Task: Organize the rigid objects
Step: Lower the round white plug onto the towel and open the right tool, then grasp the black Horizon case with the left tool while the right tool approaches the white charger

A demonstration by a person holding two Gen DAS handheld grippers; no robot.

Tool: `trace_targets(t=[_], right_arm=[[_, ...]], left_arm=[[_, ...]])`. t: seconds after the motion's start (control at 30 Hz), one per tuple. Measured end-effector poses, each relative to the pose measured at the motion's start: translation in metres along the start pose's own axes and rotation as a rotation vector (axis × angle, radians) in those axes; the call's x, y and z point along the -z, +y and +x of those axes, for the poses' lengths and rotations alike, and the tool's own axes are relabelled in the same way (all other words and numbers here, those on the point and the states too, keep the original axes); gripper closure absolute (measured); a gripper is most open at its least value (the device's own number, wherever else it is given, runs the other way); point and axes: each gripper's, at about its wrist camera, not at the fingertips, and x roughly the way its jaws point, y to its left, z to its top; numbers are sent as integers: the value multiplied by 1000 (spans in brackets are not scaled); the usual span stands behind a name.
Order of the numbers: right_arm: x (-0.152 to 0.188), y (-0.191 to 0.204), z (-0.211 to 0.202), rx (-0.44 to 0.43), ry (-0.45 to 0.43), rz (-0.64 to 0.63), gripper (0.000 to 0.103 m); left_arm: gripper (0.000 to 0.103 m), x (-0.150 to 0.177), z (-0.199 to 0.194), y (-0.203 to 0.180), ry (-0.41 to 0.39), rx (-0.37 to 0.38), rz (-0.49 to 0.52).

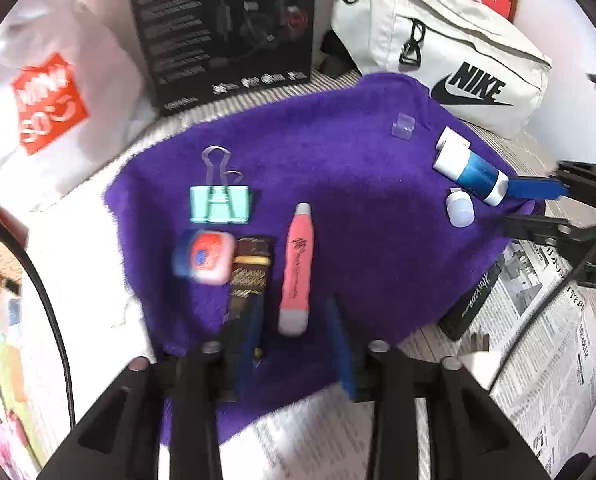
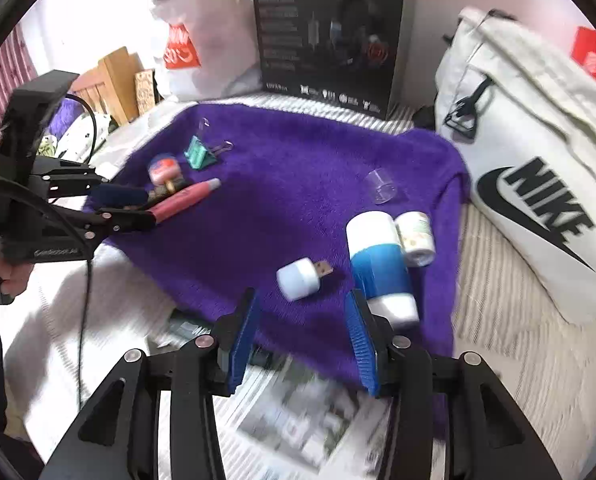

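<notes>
A: Where did the left gripper [image 1: 298,344] stand?

B: Over the near edge of the purple cloth [image 1: 338,168], fingers spread apart, the pink pen [image 1: 297,270] lying loose between them and a dark gold-patterned bar [image 1: 250,268] just beside the left finger.

A: And the right gripper [image 2: 302,336]?

B: Released too, at the cloth's near edge; the white USB plug [image 2: 300,278] lay ahead between its fingers, the blue-and-white bottle [image 2: 380,264] touching the right finger. The cloth's middle lay bare.

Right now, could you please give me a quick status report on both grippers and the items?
Left gripper open, fingers straddling pink pen. Right gripper open, empty, near blue-and-white bottle and USB light. All items on purple towel; nothing blocking.
</notes>
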Motion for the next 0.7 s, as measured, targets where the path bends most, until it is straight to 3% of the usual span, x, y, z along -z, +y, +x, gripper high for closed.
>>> trace_targets(t=[0.13, 0.3, 0.57, 0.7], right_arm=[[18, 13, -17, -30, -10, -9, 51], [39, 21, -7, -46, 28, 27, 51], [47, 13, 20, -31, 75, 51, 51], [49, 11, 22, -33, 75, 29, 51]], left_arm=[[63, 13, -27, 2, -45, 16, -10], [62, 32, -44, 0, -71, 45, -30], [62, 39, -23, -31, -34, 177, 46], [64, 36, -11, -44, -17, 179, 99]])
